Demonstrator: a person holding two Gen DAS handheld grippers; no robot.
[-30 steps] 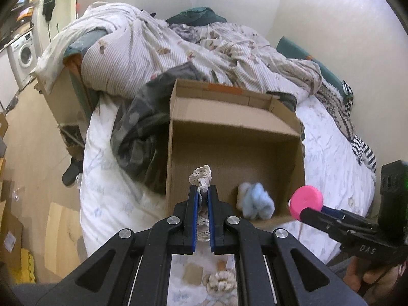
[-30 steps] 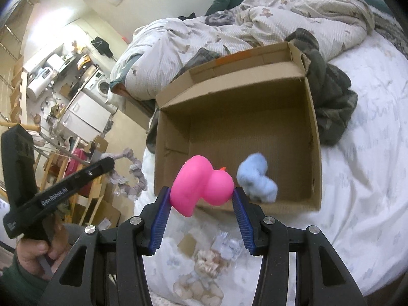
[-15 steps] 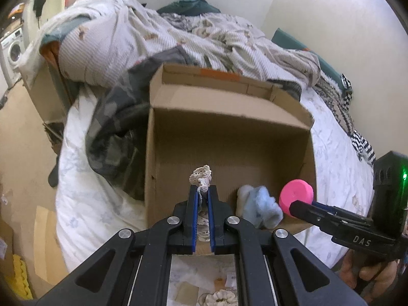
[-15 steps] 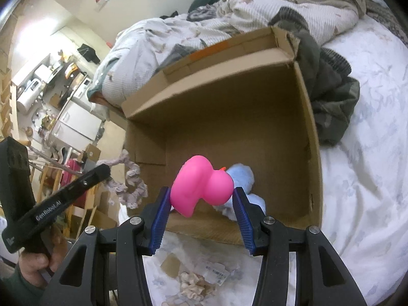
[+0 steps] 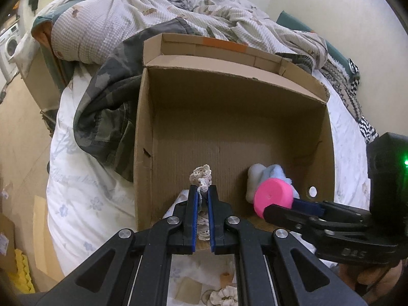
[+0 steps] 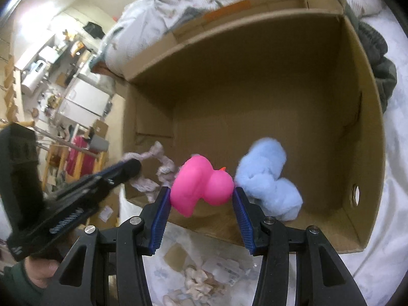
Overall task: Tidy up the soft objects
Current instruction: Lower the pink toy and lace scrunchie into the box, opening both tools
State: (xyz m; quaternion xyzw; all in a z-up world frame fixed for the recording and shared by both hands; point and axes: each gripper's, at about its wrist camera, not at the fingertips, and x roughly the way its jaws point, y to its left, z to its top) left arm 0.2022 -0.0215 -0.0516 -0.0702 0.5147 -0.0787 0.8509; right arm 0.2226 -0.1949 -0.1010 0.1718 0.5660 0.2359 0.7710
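Bedroom, unmade bed (image 5: 84, 199) carrying an open cardboard box (image 5: 145, 137), both grippers at its near edge.

Left gripper (image 5: 202, 199) fingers clamp a cream lace scrunchie (image 5: 201, 176); right gripper (image 6: 201, 199) fingers squeeze a pink rubber duck (image 6: 201, 186) beside the blue plush (image 6: 267, 176). Released early, either could snag the box rim and fall outside.

Both cameras ride on the handheld grippers and look steeply down along their fingers into the open cardboard box (image 5: 237, 132) on the bed (image 5: 84, 199), from close above its near edge. The left wrist view faces the box's left half; the right wrist view, just beside it, faces the right half. Both share the box interior, the blue plush toy (image 6: 267, 176) and each other's gripper.
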